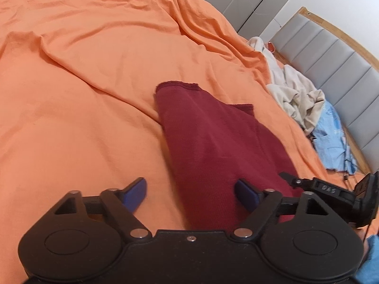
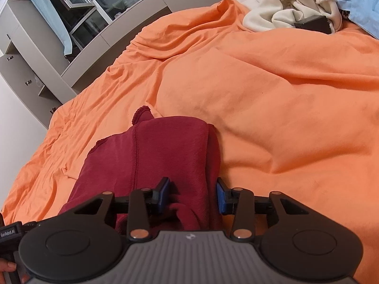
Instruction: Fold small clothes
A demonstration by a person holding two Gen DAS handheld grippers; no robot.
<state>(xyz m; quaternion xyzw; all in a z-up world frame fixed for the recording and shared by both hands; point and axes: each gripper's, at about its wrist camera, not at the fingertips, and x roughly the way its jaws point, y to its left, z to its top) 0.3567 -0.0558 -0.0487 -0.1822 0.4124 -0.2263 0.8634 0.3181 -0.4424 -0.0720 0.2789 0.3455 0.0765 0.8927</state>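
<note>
A dark red knit garment (image 1: 213, 137) lies folded lengthwise on the orange bed sheet (image 1: 83, 94), its hem pointing away from me. My left gripper (image 1: 190, 187) stands open and wide over the garment's near left edge. Its left pad (image 1: 136, 190) is over the sheet and its right pad (image 1: 245, 193) over the red cloth. In the right wrist view the same garment (image 2: 165, 146) runs between the jaws of my right gripper (image 2: 193, 191). These jaws are narrower, the cloth's folded right edge bunches between the blue pads, and no firm pinch shows.
A pile of cream clothes (image 2: 284, 7) and a blue cloth (image 1: 331, 142) lie by the grey padded headboard (image 1: 343, 71). A dark flat object (image 2: 315, 24) rests on the pile. Grey cabinets and a window (image 2: 71, 11) stand beyond the bed's far side. A person's fingertip (image 2: 9, 265) shows at the lower left.
</note>
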